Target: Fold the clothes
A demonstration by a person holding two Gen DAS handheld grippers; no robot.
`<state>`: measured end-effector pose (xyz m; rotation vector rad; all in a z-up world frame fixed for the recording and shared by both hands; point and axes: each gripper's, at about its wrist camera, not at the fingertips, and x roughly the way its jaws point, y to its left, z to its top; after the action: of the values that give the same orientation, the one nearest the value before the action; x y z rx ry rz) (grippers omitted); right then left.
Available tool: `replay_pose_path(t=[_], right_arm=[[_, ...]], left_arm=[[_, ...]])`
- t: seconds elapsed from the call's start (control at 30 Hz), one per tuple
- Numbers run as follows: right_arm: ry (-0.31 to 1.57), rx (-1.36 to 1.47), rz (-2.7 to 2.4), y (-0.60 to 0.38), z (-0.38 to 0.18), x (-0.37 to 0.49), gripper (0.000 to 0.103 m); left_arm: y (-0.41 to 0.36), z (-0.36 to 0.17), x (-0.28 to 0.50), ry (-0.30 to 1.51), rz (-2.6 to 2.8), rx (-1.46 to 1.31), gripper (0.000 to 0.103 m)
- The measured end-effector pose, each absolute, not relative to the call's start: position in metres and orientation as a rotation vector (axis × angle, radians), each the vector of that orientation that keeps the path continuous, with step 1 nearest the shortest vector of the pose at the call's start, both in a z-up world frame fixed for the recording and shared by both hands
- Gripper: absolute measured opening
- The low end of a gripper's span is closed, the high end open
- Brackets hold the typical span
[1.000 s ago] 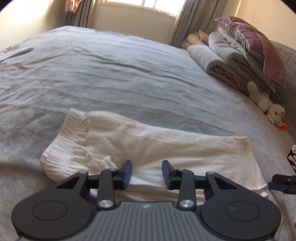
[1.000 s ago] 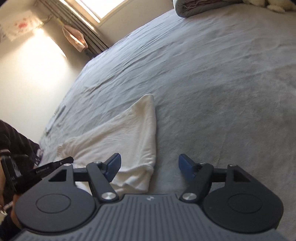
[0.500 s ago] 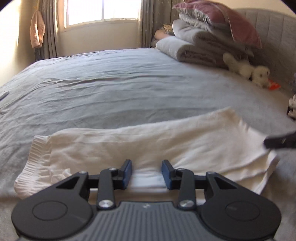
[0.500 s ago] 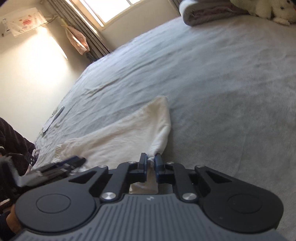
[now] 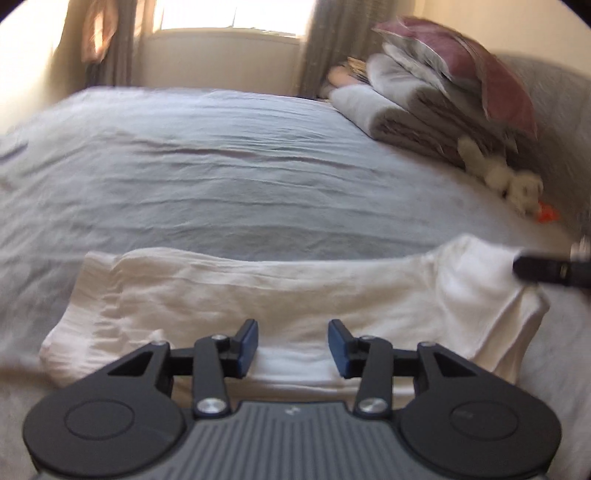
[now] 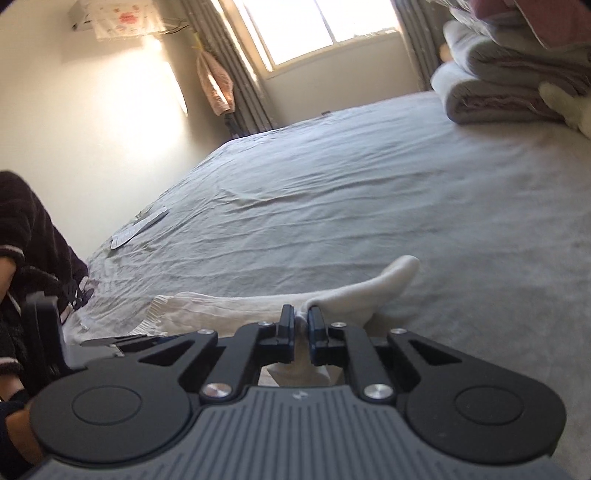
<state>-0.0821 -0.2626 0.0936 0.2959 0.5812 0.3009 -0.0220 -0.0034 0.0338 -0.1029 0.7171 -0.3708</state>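
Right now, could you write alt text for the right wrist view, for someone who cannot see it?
The right claw is shut on one end of a white garment, lifting that end off a grey bed. The rest of the garment trails left toward a person's dark sleeve. Folded blankets are stacked at the far right, below a bright window.

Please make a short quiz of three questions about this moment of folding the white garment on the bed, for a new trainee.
1. True or false: the right gripper is shut on an end of the white garment.
2. How do the left gripper's jaws stand? A) apart, gripping nothing B) clamped on the garment C) holding the plush toy
3. What lies on the bed below the stacked bedding?

Key: 1 true; 2 A; 3 a white plush toy.
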Motion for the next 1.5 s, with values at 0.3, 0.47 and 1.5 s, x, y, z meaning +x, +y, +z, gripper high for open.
replay_pose_path(t=[0.3, 0.47, 1.5], right_arm=[[0.519, 0.125, 0.390, -0.165, 0.102, -0.064, 0.010], [0.503, 0.059, 0.470, -0.081, 0.092, -0.055, 0.010], [0.685, 0.116, 0.497, -0.166, 0.056, -0.059, 0.048]], left_arm=[[0.125, 0.053, 0.003, 0.737, -0.299, -0.664, 0.043], [0.179, 0.062, 0.005, 0.683, -0.205, -0.808, 0.044], [0.103, 0.031, 0.051, 0.911, -0.282, -0.420, 0.046]])
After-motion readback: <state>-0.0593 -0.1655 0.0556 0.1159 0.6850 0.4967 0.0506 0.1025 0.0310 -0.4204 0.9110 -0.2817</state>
